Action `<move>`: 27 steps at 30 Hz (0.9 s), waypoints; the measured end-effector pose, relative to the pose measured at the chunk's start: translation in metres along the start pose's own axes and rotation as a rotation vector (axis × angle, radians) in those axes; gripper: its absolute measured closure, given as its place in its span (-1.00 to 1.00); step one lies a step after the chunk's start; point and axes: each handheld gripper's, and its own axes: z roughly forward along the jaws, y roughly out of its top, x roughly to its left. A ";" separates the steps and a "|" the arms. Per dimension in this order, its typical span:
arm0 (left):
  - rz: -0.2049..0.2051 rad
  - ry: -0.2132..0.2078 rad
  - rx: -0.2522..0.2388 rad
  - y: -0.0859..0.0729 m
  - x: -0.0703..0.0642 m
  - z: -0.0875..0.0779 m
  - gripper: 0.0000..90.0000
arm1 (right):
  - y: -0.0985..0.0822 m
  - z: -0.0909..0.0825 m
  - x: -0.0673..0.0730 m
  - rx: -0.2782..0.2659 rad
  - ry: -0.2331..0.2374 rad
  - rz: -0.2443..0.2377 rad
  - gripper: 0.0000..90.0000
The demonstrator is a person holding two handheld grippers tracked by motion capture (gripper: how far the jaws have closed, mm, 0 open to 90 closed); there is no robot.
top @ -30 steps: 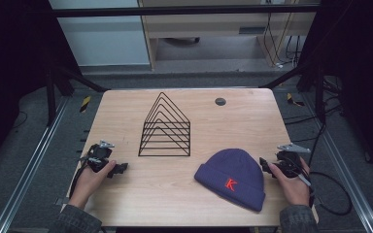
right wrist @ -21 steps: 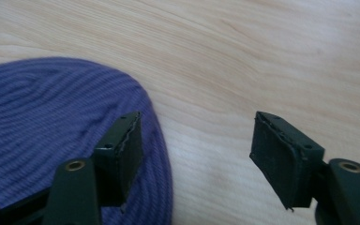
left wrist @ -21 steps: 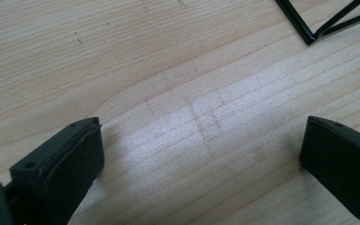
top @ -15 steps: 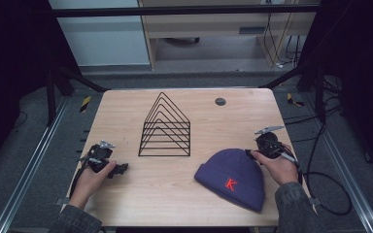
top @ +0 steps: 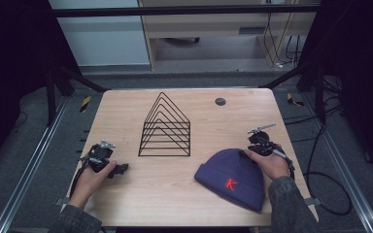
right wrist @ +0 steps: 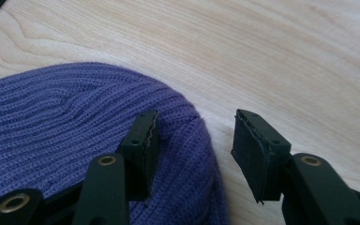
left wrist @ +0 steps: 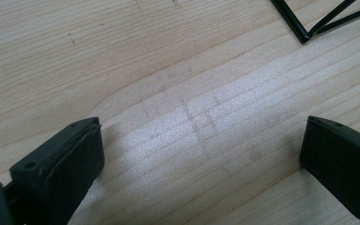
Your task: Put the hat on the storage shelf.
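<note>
Right gripper (right wrist: 194, 150): jaws partly apart and have just been closing. One jaw lies on the knit of the beanie (right wrist: 75, 140); the other stands off the fabric over bare table (right wrist: 272, 56). The edge of the beanie sits between them, but the pads do not press it from both sides, so it is not gripped. In the high view the right gripper (top: 258, 143) sits at the beanie's far right edge, with the person's hand just behind it.

Beanie (top: 233, 177): purple ribbed knit, lying flat on the near right part of the table (top: 126, 107). Long axis runs diagonally; rounded crown toward the table's middle, cuff with a red letter toward the near right corner.

Left gripper (left wrist: 201, 154): jaws wide apart, nothing between them, bare wood beneath. In the high view it (top: 119, 169) rests at the near left.

Black wire rack (top: 165, 128) stands mid-table, well apart from the beanie. A small dark disc (top: 220, 101) lies near the far edge.
</note>
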 end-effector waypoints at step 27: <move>-0.002 -0.001 -0.006 0.000 -0.001 0.000 -1.00 | -0.012 0.004 0.003 -0.018 0.071 0.010 0.68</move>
